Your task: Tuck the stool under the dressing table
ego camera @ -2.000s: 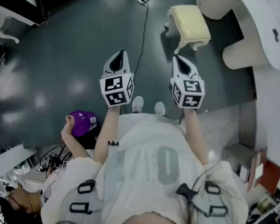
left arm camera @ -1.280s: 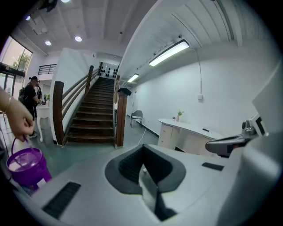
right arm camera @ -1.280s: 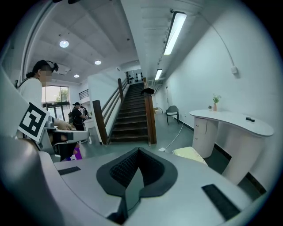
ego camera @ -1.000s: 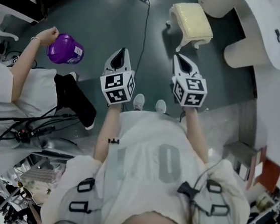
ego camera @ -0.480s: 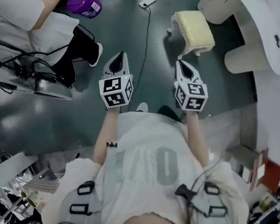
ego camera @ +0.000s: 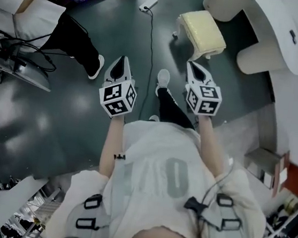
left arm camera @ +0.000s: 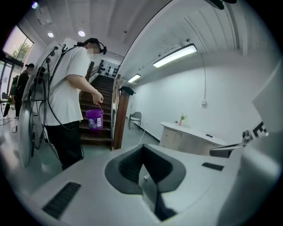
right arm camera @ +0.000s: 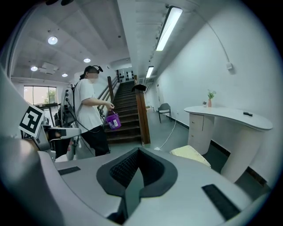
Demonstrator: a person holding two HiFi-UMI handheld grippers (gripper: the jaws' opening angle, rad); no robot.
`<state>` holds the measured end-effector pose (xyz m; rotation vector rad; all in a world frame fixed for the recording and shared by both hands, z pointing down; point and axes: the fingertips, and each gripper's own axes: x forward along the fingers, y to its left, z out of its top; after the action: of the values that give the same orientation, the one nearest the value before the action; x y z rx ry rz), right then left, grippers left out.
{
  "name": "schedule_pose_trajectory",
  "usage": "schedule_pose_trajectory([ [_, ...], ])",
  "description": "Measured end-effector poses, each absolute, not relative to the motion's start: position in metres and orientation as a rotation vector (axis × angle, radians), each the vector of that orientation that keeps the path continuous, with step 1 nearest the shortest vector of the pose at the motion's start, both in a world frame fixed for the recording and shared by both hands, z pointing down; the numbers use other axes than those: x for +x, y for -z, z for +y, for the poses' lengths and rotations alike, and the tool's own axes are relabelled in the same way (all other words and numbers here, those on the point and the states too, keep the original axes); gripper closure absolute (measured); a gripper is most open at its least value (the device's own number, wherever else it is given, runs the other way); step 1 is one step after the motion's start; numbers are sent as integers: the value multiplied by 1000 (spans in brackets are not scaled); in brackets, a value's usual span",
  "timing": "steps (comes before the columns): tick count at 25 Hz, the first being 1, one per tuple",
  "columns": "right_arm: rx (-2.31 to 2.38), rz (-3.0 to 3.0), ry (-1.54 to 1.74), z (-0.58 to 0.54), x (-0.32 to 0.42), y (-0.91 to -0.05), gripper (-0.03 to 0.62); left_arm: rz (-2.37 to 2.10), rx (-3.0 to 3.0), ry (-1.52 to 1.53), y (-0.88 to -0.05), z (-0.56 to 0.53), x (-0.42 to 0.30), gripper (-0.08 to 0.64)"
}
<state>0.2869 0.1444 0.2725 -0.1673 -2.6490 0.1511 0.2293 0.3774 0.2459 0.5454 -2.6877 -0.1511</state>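
Approach stage: left gripper (ego camera: 120, 62) and right gripper (ego camera: 194, 67), jaws shut and empty, face the stool (ego camera: 202, 33), upper centre, near the table (ego camera: 280, 37) at upper right. The next move likely means reaching it and pushing it under.

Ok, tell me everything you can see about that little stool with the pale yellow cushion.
The small stool with a pale yellow rectangular cushion has a textured padded top and white curved legs. It stands upright on the dark floor, beside the white curved dressing table and not under it. Nothing rests on it, and only the floor touches it.
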Motion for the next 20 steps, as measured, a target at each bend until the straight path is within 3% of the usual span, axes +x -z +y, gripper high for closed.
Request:
schedule_pose_trajectory([
  [20, 89, -2679, -262, 11, 17, -277, 591, -2644, 926, 126, -230, 208, -98, 555],
])
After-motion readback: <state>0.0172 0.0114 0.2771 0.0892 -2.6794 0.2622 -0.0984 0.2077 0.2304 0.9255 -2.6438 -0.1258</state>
